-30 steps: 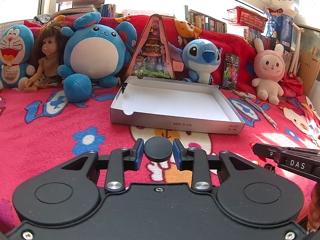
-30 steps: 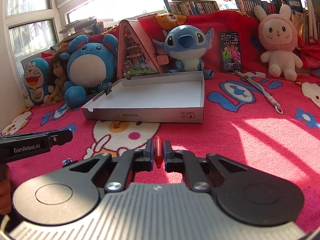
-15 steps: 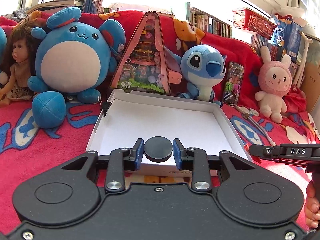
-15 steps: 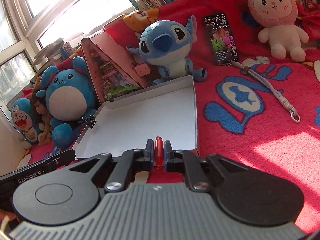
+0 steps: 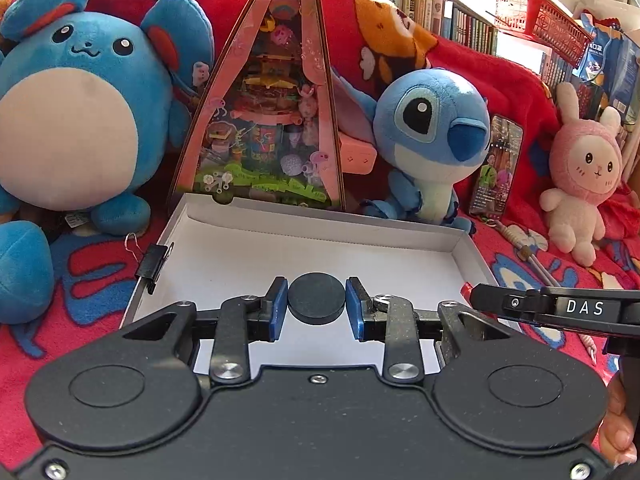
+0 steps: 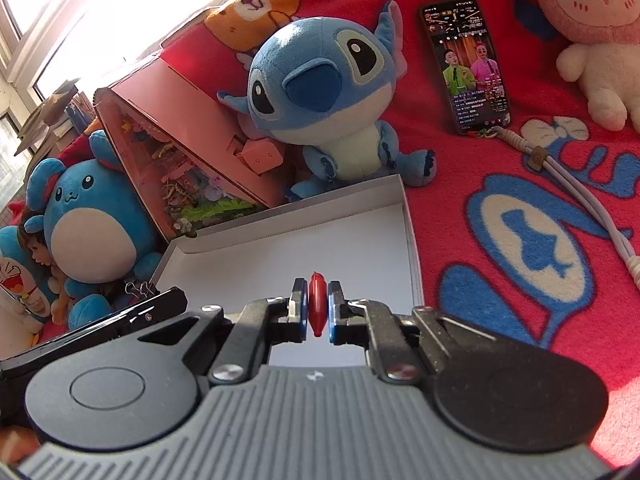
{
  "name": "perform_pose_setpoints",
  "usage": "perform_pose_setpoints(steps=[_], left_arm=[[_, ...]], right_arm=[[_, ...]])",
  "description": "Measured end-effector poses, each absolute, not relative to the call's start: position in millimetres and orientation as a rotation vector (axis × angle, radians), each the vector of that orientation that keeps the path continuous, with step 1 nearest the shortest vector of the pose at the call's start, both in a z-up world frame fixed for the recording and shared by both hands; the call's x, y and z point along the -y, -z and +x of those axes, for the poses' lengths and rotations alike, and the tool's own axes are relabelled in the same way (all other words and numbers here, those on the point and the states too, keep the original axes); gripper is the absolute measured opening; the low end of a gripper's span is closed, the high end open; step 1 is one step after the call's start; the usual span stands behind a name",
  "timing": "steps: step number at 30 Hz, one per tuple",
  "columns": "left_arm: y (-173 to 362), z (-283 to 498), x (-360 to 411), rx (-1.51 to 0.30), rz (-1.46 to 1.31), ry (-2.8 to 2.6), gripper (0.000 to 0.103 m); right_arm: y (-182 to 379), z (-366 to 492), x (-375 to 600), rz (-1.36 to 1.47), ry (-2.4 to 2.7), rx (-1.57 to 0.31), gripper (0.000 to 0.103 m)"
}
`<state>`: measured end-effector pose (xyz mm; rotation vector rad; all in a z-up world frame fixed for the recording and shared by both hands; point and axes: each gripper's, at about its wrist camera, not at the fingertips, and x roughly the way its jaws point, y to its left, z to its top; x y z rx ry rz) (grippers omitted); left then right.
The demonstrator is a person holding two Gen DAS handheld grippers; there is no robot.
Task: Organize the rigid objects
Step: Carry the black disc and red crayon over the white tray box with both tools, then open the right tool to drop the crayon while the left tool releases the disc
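Observation:
My left gripper (image 5: 317, 303) is shut on a flat black disc (image 5: 317, 298) and holds it over the near part of the shallow white cardboard box (image 5: 320, 220). My right gripper (image 6: 317, 307) is shut on a thin red disc (image 6: 316, 304), held on edge, over the same box (image 6: 412, 240) near its right wall. The inside of the box holds nothing that I can see. The right gripper's tip with a bit of red shows at the right of the left wrist view (image 5: 520, 302).
A black binder clip (image 5: 154, 262) sits on the box's left wall. Behind the box stand a blue round plush (image 5: 80, 112), a pink triangular toy house (image 5: 276, 120), a Stitch plush (image 5: 432, 136), a phone (image 6: 466, 66) with lanyard (image 6: 576, 184) and a pink bunny (image 5: 580, 176), all on a red blanket.
Both grippers have moved forward from the blanket in front of the box to above its inside. Each still holds its disc.

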<state>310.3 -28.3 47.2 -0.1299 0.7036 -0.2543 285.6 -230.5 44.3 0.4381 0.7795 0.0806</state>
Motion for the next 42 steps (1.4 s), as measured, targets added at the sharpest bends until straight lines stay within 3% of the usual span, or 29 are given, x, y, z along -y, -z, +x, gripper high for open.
perform_pose_setpoints(steps=[14,38,40,42], left_arm=[[-16,318,33,-0.710,-0.110,0.239,0.030],[-2,331,51,-0.712,-0.066,0.228,0.030],[-4,330,50,-0.716,-0.075,0.224,0.033],[-8,329,47,-0.716,-0.091,0.223,0.043]], right_arm=[[0,305,220,0.477,-0.122,-0.713,0.013],[12,336,231,0.374,-0.116,-0.730,0.014],[11,335,229,0.363,-0.113,-0.730,0.019],[10,333,229,0.364,-0.113,-0.725,0.025]])
